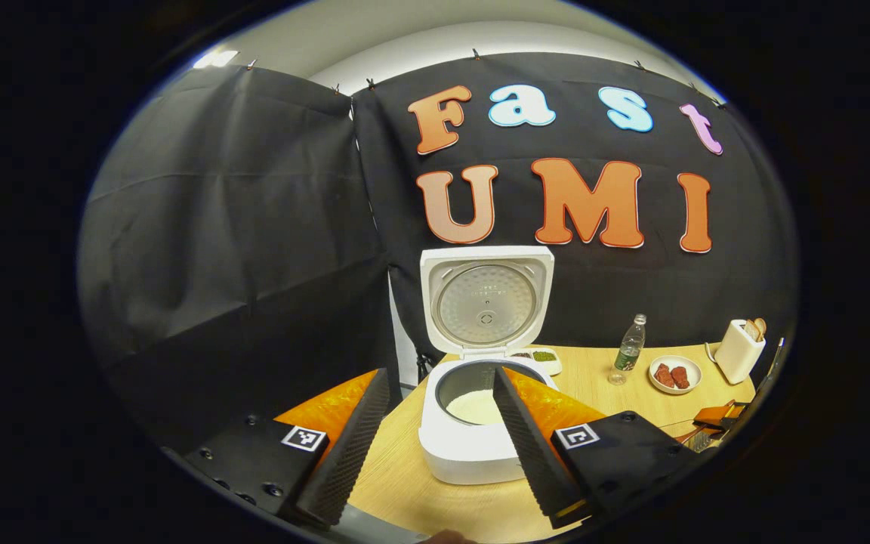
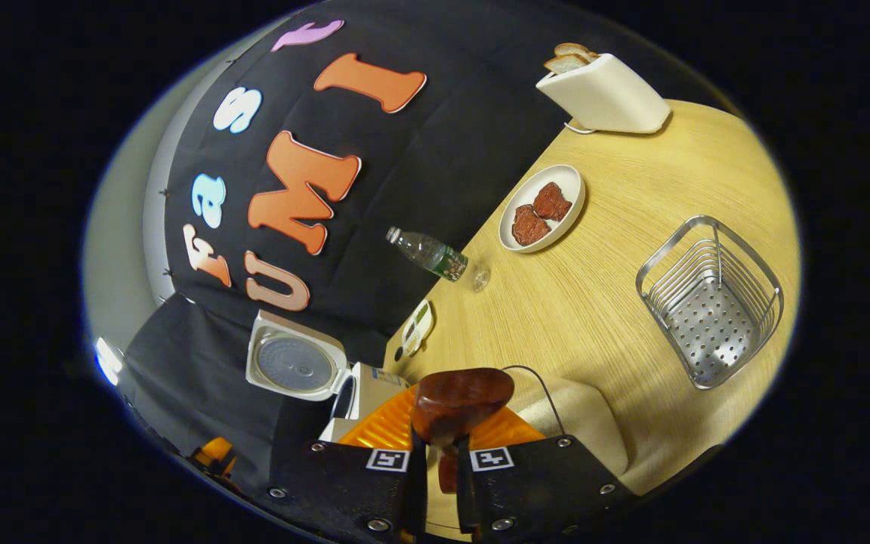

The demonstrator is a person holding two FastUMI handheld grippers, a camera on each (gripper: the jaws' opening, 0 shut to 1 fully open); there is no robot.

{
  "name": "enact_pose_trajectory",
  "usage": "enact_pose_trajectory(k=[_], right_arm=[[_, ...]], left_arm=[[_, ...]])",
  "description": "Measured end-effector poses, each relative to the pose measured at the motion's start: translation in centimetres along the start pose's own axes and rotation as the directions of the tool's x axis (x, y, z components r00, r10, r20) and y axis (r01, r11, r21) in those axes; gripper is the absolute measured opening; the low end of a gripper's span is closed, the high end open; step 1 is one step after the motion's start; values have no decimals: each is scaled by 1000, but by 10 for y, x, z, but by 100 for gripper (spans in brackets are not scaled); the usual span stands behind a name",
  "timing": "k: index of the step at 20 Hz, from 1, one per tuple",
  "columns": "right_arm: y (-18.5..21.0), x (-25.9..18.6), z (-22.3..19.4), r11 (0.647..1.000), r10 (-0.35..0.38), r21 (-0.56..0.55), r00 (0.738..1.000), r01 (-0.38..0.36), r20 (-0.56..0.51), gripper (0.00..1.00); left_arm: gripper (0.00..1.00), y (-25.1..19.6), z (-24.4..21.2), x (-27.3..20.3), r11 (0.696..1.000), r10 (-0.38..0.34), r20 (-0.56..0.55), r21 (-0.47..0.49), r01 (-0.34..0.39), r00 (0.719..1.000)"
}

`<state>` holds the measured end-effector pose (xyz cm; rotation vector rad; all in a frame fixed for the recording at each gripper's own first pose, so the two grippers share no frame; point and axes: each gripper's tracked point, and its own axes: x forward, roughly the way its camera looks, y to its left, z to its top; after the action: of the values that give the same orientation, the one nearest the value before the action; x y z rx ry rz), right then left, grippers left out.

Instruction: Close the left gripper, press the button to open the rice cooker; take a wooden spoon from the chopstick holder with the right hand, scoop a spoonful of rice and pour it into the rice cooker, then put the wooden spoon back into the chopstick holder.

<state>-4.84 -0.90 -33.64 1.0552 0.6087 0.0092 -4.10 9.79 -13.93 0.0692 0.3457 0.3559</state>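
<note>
A: Where is the dark brown wooden spoon (image 2: 462,400)?
B: Bottom centre, clamped in the right gripper (image 2: 441,461), handle hidden.
A: The left gripper (image 1: 435,423)?
B: Fingers apart, partly masking the lid-up white rice cooker (image 1: 480,393).

The white rice cooker (image 1: 473,431) stood mid-frame in my left gripper view, lid upright, rice inside. My dark wooden spoon (image 2: 462,398) lay bottom-centre; the steel wire chopstick holder (image 2: 709,300) sat right.
</note>
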Motion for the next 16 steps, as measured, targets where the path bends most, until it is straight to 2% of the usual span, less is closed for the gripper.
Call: enact_pose_trajectory(k=[3,4,5,8,9,10,11,12,13,15,16], right_arm=[[9,-6,11,995,46,85,999,-48,23,15],[16,-7,16,990,66,122,997,-70,32,15],[22,-8,22,983,86,162,995,-92,45,15],[43,-12,31,957,138,248,988,-151,68,15],[52,-11,34,948,154,270,986,-168,71,15],[62,-10,36,941,170,284,983,-184,74,15],[72,-7,38,933,185,298,980,-200,77,15],[82,-5,38,925,202,313,976,-216,77,15],[92,-2,39,916,220,325,972,-233,79,15],[117,4,38,903,253,341,965,-262,73,15],[130,8,36,898,268,344,961,-275,69,15]], left_arm=[[90,-6,1,-2,1000,-9,3,1,9,1000],[95,-9,3,-2,1000,-12,6,0,12,1000],[95,-9,4,-2,1000,-12,11,-1,12,1000],[94,-9,8,-5,1000,-10,27,-10,10,1000],[90,-8,9,-7,1000,-6,31,-13,6,999],[95,-5,9,-9,1000,-1,35,-18,1,999],[95,-2,10,-9,1000,4,39,-25,-3,999],[90,2,11,-10,999,11,41,-34,-10,999],[95,7,10,-11,999,18,42,-44,-17,999],[92,18,10,-13,997,38,43,-62,-35,998],[95,25,9,-13,997,49,43,-70,-46,998]])
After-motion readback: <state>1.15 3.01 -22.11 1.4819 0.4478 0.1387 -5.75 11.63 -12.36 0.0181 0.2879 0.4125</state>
